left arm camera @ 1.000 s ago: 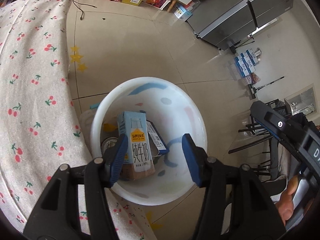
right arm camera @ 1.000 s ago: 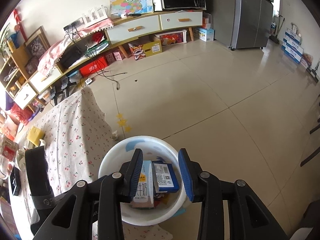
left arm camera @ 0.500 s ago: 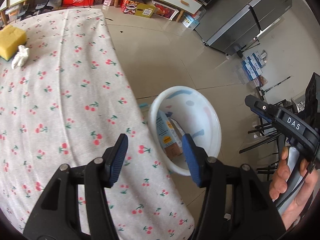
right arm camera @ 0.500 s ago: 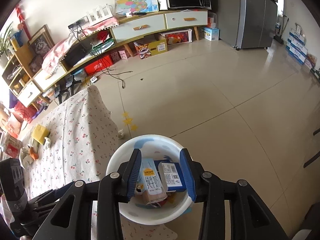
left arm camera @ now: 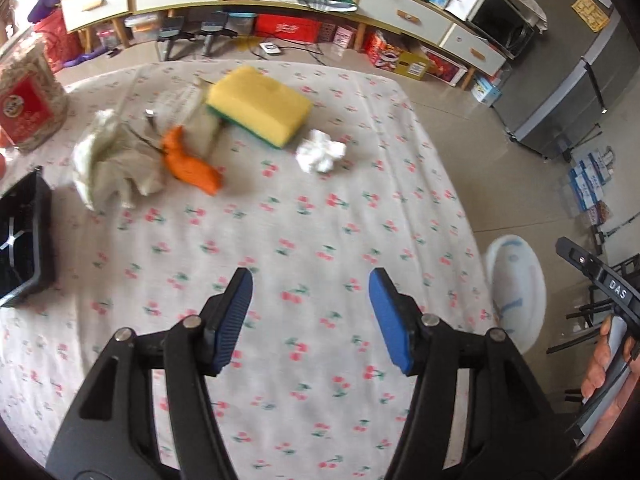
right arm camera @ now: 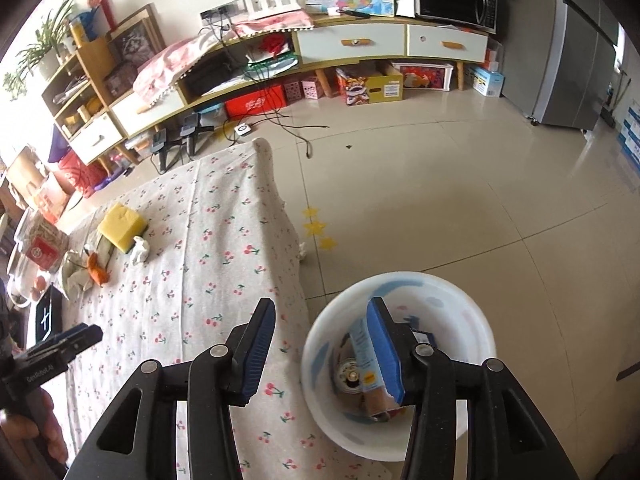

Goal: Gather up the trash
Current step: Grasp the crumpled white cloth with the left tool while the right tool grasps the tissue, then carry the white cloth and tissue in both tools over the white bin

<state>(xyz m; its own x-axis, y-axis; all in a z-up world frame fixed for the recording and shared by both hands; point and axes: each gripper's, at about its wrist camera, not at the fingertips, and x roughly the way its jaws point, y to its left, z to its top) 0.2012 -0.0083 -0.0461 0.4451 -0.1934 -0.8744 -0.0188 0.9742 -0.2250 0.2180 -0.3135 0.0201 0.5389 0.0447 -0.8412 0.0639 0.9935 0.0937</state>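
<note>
My left gripper [left arm camera: 311, 280] is open and empty above the cherry-print tablecloth [left arm camera: 304, 224]. Beyond it lie a white tissue ball [left arm camera: 321, 155], an orange scrap [left arm camera: 190, 162], crumpled paper [left arm camera: 116, 164] and a yellow sponge [left arm camera: 259, 105]. The white bin [left arm camera: 518, 288] stands on the floor past the table's right edge. My right gripper [right arm camera: 320, 328] is open and empty, hovering over the table edge beside the bin [right arm camera: 472, 316], which holds a milk carton [right arm camera: 366, 364], a blue box and a can.
A black tray [left arm camera: 24, 240] sits at the table's left edge, a red-labelled jar [left arm camera: 26, 104] at the far left. A low cabinet [right arm camera: 352, 46] and fridge [right arm camera: 576, 48] line the far wall. The floor [right arm camera: 420, 184] is tiled.
My left gripper swung from over the bin leftwards to above the table, facing the trash there. My right gripper shifted left, so that the bin now sits to its right.
</note>
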